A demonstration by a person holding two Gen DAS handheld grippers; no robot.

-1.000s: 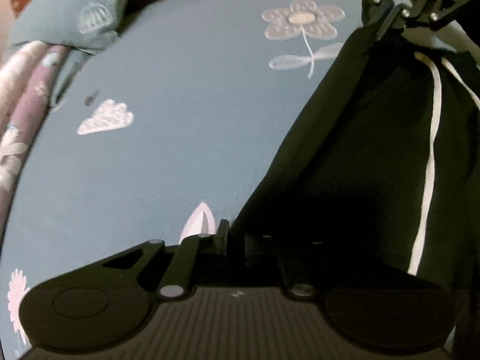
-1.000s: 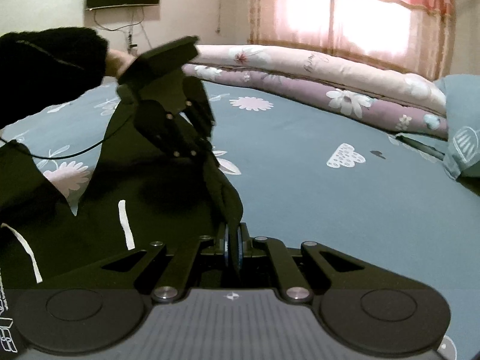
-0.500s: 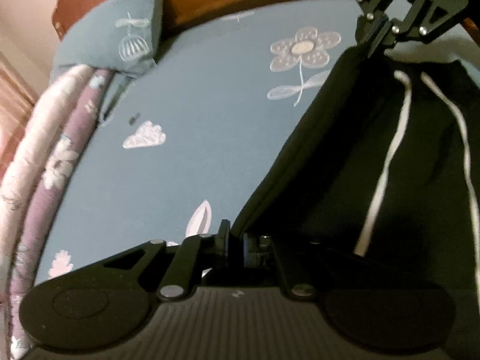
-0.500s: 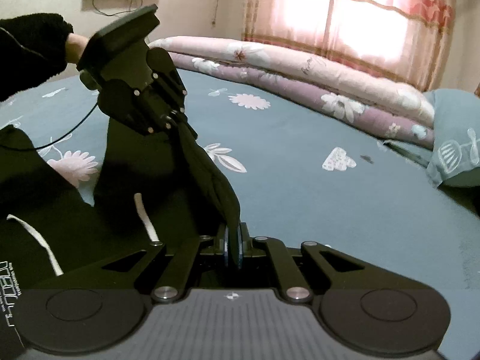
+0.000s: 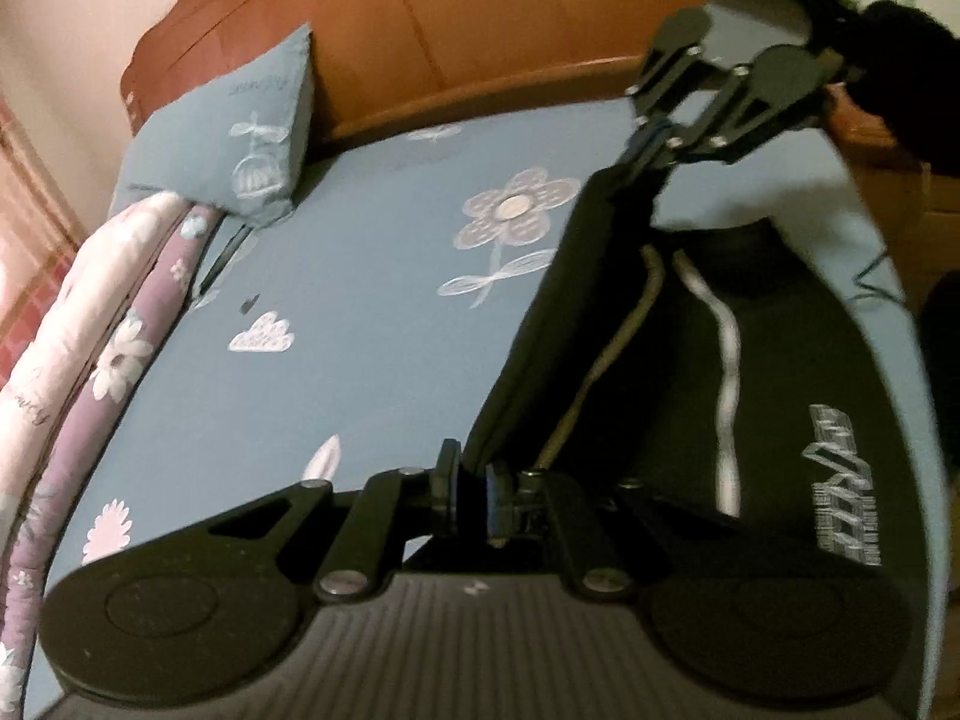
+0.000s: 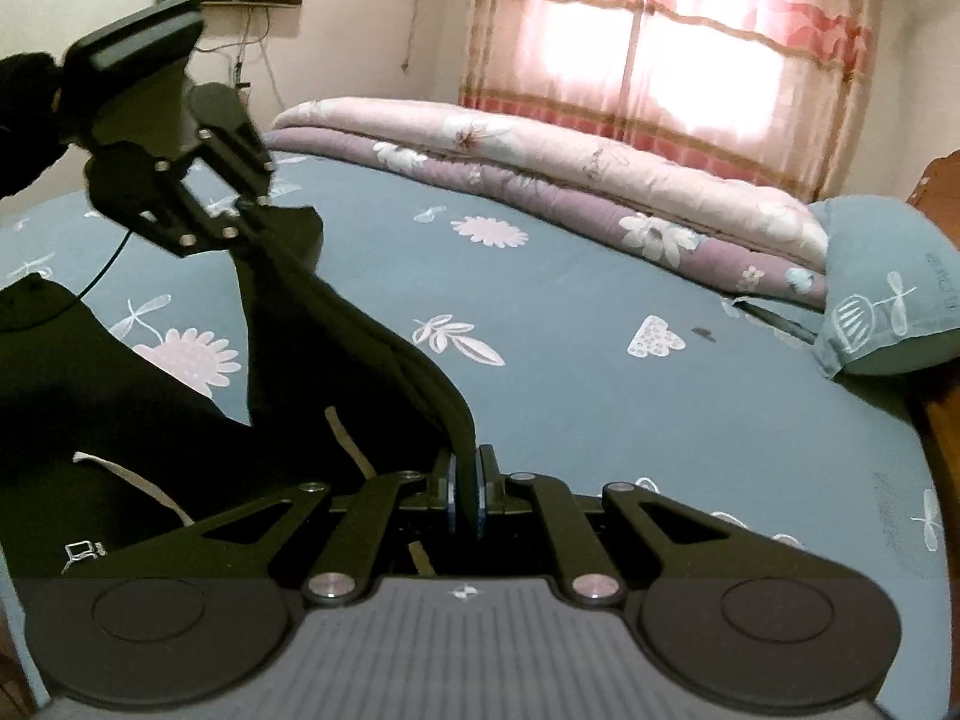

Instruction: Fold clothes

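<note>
A black garment [image 5: 660, 360] with white drawstrings [image 5: 729, 360] and a white printed logo [image 5: 840, 480] hangs over the blue bed sheet [image 5: 360, 312]. Its top edge is stretched between my two grippers. My left gripper [image 5: 471, 495] is shut on one end of that edge. In the same view my right gripper [image 5: 651, 144] is shut on the far end, held by a hand in a black sleeve [image 5: 912, 60]. The right wrist view shows my right gripper [image 6: 465, 492] pinching the garment [image 6: 150, 420], with my left gripper [image 6: 252, 216] clamped on it at the upper left. The lower part still lies on the bed.
A blue pillow [image 5: 240, 144] leans on the brown wooden headboard [image 5: 480, 30]. A rolled pink and purple quilt [image 6: 570, 180] runs along the bed's far side under a curtained window [image 6: 660, 30]. A thin black cable [image 6: 102, 276] trails from the left gripper.
Both grippers have risen and drawn back with the garment's edge, lifting more cloth off the bed. The headboard and pillow have come further into the left wrist view.
</note>
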